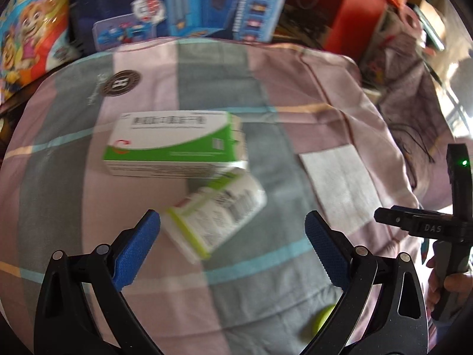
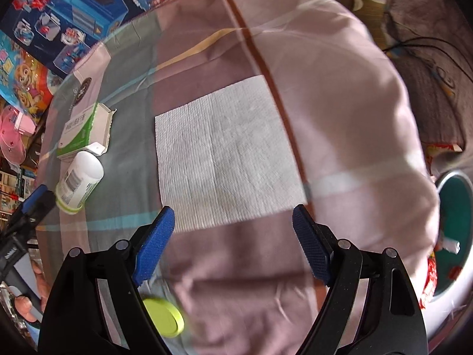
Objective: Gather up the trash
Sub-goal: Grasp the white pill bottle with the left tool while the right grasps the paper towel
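Both grippers hover over a striped bedsheet (image 2: 340, 94) with fingers spread wide and nothing between them. The left gripper (image 1: 232, 247) hangs above a white bottle (image 1: 224, 210) lying on its side, which touches a green-and-white medicine box (image 1: 174, 142) just beyond it. The right gripper (image 2: 233, 242) hangs over the near edge of a flat white tissue (image 2: 224, 153). A lime-green lid (image 2: 164, 316), somewhat blurred, lies near its left finger. At far right stands a bin (image 2: 455, 207), apparently holding wrappers.
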Motion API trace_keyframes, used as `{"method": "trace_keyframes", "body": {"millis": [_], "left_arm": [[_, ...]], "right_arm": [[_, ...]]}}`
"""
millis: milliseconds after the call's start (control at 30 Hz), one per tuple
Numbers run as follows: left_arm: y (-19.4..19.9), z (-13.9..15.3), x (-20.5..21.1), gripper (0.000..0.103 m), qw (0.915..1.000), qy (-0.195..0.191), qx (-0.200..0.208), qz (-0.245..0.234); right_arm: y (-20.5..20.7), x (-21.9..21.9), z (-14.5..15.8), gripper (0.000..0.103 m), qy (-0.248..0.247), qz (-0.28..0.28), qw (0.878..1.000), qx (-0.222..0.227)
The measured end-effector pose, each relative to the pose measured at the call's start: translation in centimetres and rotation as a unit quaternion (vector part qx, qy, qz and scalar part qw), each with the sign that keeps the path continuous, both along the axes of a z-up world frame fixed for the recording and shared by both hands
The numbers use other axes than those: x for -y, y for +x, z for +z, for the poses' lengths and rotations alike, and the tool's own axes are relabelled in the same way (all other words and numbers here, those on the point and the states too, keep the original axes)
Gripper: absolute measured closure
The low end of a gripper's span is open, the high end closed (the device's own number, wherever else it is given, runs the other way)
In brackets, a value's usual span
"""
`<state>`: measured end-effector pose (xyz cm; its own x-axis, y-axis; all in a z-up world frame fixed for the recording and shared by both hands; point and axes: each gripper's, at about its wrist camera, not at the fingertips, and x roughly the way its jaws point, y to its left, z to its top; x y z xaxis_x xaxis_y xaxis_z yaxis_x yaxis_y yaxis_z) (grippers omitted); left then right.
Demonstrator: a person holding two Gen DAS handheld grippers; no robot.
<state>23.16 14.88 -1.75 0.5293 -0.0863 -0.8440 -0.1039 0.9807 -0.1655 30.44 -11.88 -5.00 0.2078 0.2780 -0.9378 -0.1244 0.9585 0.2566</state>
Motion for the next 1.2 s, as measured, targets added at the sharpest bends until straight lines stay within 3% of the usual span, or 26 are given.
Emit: {"method": "trace_keyframes", "body": {"millis": [333,400,600,733,833,967,1000,1200], "left_arm": [[1.1,-0.9,-4.3,0.005,0.9997,-0.005,-0.009,0.020],[1.3,-1.1,-4.4,0.005,0.9998,-0.003,-0.010,0.016],[1.8,-1.9,-4.7,0.005,0.9997,-0.012,-0.015,0.012],[2.0,-2.4,-4.9,0.005,0.9997,-0.016,-0.019,0.008],[2.1,-2.7,-4.8,0.005,0.9996,-0.016,-0.021,0.004],[2.3,-2.9,-4.2,0.005,0.9995,-0.012,-0.023,-0.018],[2.4,-2.9,-3.8,0.005,0.9993,-0.008,-0.023,-0.027],[3.2,-3.8,-1.5,0.005,0.9952,0.019,-0.035,-0.090]], "right_arm": [[3.6,-2.4,-1.9,0.025,-0.030,-0.003,1.000,0.007],[3.7,-2.9,-2.2,0.017,-0.033,0.001,0.999,0.012],[3.3,-4.6,-2.8,0.010,-0.079,0.027,0.995,0.044],[2.0,-5.9,-3.2,0.011,-0.119,0.054,0.988,0.079],[1.1,-6.5,-2.7,0.027,-0.115,0.071,0.986,0.094],[-0.1,-7.9,-2.0,0.087,-0.090,0.111,0.986,0.086],[-0.3,-8.1,-2.1,0.093,-0.085,0.116,0.986,0.081],[-0.4,-6.5,-1.8,0.098,-0.008,0.086,0.995,0.040]]}}
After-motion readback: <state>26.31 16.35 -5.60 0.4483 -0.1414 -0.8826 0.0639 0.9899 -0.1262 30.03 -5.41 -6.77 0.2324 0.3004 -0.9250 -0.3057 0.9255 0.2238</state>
